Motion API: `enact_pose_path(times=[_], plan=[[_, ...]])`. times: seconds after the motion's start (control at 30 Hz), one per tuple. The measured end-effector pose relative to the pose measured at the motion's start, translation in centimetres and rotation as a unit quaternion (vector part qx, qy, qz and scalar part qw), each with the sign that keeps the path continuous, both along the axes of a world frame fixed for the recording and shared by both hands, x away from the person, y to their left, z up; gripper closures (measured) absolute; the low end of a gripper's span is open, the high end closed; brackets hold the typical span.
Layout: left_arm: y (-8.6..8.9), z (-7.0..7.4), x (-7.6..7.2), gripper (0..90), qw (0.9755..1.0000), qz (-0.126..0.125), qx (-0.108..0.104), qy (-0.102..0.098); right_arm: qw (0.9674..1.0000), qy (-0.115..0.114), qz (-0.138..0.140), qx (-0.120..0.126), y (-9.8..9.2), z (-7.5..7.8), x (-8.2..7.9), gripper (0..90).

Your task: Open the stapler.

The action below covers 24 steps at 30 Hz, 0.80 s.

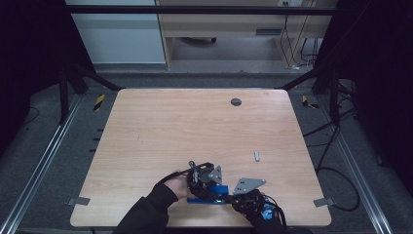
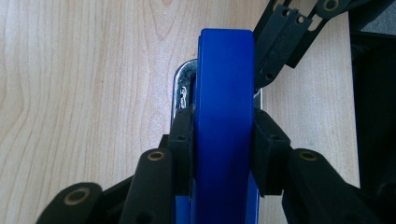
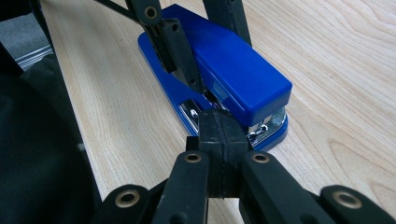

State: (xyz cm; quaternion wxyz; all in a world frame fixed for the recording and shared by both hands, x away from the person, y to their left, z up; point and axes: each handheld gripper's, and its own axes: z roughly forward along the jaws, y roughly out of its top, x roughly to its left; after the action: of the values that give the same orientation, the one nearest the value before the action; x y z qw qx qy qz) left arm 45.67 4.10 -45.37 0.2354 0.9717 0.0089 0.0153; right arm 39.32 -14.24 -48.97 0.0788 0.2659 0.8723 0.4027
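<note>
The blue stapler [image 1: 208,194] lies near the front edge of the wooden table [image 1: 195,126], between the two hands in the high view. The left gripper [image 2: 223,135] clamps the stapler's blue top cover from both sides, its pads pressing on the flanks about midway along the body. The right gripper [image 3: 219,135] has its jaws fully closed with the pads pressed together and nothing visibly held between them; its tip rests at the stapler's front end, touching or just beside the chrome metal that shows between cover and base. The step in hand appears to be work at the stapler's mouth, probably opening it or tending the staple channel, while the left gripper steadies the body. The next move calls for the left gripper to keep a firm hold so the body does not slide on the table, and for the right tip to act precisely on the narrow chrome front without slipping off. The stapler's magazine is the one container in the scene: chrome metal and what may be staples glint at its front in the left gripper view, but its contents cannot be told for certain. A small grey piece [image 1: 256,156] lies loose on the table, well apart to the right, possibly a strip of staples.
</note>
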Motion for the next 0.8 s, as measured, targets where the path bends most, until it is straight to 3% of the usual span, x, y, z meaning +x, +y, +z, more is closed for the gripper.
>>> enact_pose_path(times=[0.23,0.63,0.8], plan=[[-0.43,0.18,0.05,65.4,0.9997,-0.010,0.021,-0.005,1.0000,0.002,-0.002,0.003,-0.02,-0.03,0.02,90.0],[-0.42,0.19,0.19,65.4,0.9997,-0.014,0.020,-0.001,1.0000,0.004,-0.003,0.005,-0.03,-0.07,0.04,90.0],[-0.45,0.00,0.44,64.4,0.9998,-0.008,0.007,0.014,1.0000,0.002,-0.002,0.004,0.02,-0.05,0.03,90.0]])
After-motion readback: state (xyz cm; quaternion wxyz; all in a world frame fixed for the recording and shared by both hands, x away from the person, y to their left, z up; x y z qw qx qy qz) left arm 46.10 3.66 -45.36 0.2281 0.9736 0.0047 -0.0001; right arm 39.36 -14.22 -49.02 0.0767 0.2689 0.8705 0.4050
